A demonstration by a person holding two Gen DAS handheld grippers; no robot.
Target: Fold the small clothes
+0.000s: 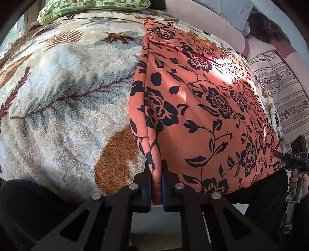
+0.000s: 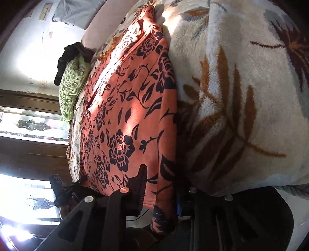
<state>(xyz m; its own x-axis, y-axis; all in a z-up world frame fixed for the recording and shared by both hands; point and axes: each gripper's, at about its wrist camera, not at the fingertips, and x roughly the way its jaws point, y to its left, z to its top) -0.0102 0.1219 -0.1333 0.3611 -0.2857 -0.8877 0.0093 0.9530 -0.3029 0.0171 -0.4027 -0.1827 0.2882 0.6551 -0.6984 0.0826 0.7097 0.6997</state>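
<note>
Orange floral garment (image 1: 202, 108) lies spread on a plush leaf-print blanket (image 1: 63, 92) over the bed. Left gripper (image 1: 156, 173) pinches the garment's near folded edge, fingers (image 1: 147, 173) closed tight on the cloth. Right gripper (image 2: 160, 185) clamps the garment's near corner, cloth bunched between its fingers (image 2: 142, 181). Green patterned pillow (image 1: 92, 5) at the far end.

Under my work lies a fluffy blanket (image 1: 63, 92) with brown and grey leaves. At its far end I see a green patterned pillow (image 1: 92, 6), a striped cloth (image 1: 283, 92) beside it, and stained-glass windows (image 2: 30, 123) behind
</note>
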